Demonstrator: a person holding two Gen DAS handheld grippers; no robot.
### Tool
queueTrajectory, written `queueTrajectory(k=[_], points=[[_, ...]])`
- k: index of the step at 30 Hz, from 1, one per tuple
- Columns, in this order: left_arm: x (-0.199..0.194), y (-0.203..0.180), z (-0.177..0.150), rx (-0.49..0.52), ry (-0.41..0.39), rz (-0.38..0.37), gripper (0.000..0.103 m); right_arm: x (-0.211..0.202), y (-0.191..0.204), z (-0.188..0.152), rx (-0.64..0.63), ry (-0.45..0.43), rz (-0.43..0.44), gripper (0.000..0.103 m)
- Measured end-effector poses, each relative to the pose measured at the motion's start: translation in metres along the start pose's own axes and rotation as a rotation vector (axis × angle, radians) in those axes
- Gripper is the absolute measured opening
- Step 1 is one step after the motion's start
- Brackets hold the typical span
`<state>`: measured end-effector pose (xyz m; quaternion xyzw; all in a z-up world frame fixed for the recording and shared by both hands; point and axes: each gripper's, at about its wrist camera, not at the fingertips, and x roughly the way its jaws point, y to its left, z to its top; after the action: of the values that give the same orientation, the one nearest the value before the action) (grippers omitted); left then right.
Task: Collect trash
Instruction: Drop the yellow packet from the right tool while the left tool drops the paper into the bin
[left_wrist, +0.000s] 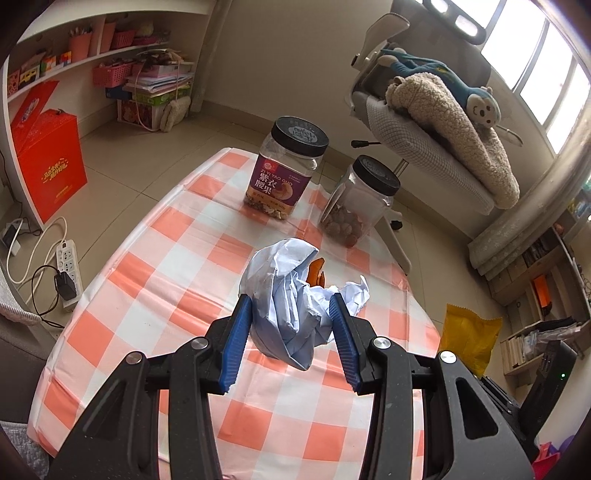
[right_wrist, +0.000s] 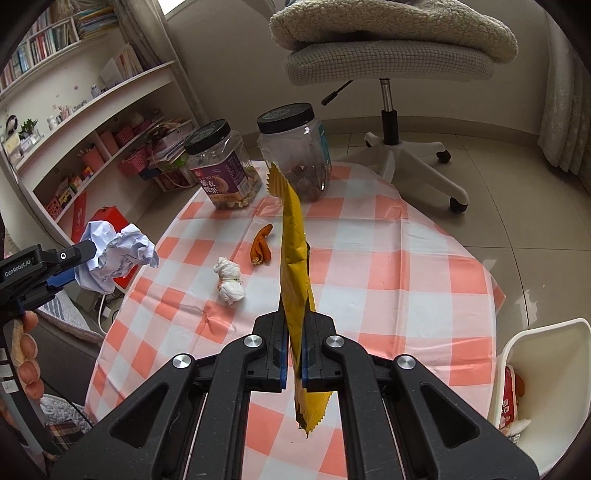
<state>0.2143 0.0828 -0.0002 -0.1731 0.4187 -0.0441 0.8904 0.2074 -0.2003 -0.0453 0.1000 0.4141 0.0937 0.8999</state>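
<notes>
My left gripper (left_wrist: 291, 314) is shut on a crumpled ball of pale blue-white paper (left_wrist: 288, 291), held above the checked tablecloth (left_wrist: 166, 266). The same paper ball (right_wrist: 114, 254) and left gripper (right_wrist: 79, 264) show at the left of the right wrist view. My right gripper (right_wrist: 294, 325) is shut on a flat yellow snack wrapper (right_wrist: 293, 258), which stands on edge above the table. That wrapper (left_wrist: 467, 336) shows at the right in the left wrist view. On the cloth lie an orange peel (right_wrist: 261, 245) and a small white tissue wad (right_wrist: 229, 280). Behind the paper ball the peel (left_wrist: 317, 275) peeks out.
A white bin (right_wrist: 535, 354) with some packaging inside stands at the table's right edge. Two black-lidded clear jars (right_wrist: 221, 166) (right_wrist: 295, 147) stand at the far end. A swivel chair (right_wrist: 391, 62) with a fleece blanket is behind. A power strip (left_wrist: 68, 269) lies on the floor.
</notes>
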Motion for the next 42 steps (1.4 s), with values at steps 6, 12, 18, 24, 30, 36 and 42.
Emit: queueTrajectory(k=[6,12,18,24,30,36,42], points=[[0.005,-0.022,-0.006,0.045,0.001,-0.01,0.044,-0.019,-0.013,0.001,0.004,-0.054,-0.042,0.004],[0.007,-0.045,-0.014,0.086,-0.004,-0.037,0.044,-0.039,-0.03,-0.001,0.0,-0.093,-0.1,0.004],[0.009,-0.074,-0.027,0.157,-0.014,-0.06,0.044,-0.061,-0.061,-0.005,0.045,-0.125,-0.159,0.004],[0.014,-0.107,-0.044,0.237,-0.003,-0.09,0.044,-0.086,-0.1,-0.013,0.095,-0.156,-0.254,0.004],[0.02,-0.144,-0.065,0.316,0.017,-0.131,0.044,-0.115,-0.145,-0.028,0.173,-0.17,-0.364,0.004],[0.027,-0.182,-0.091,0.393,0.047,-0.179,0.044,-0.144,-0.183,-0.04,0.284,-0.21,-0.493,0.05],[0.031,-0.222,-0.117,0.454,0.08,-0.233,0.044,-0.174,-0.213,-0.051,0.402,-0.291,-0.579,0.084]])
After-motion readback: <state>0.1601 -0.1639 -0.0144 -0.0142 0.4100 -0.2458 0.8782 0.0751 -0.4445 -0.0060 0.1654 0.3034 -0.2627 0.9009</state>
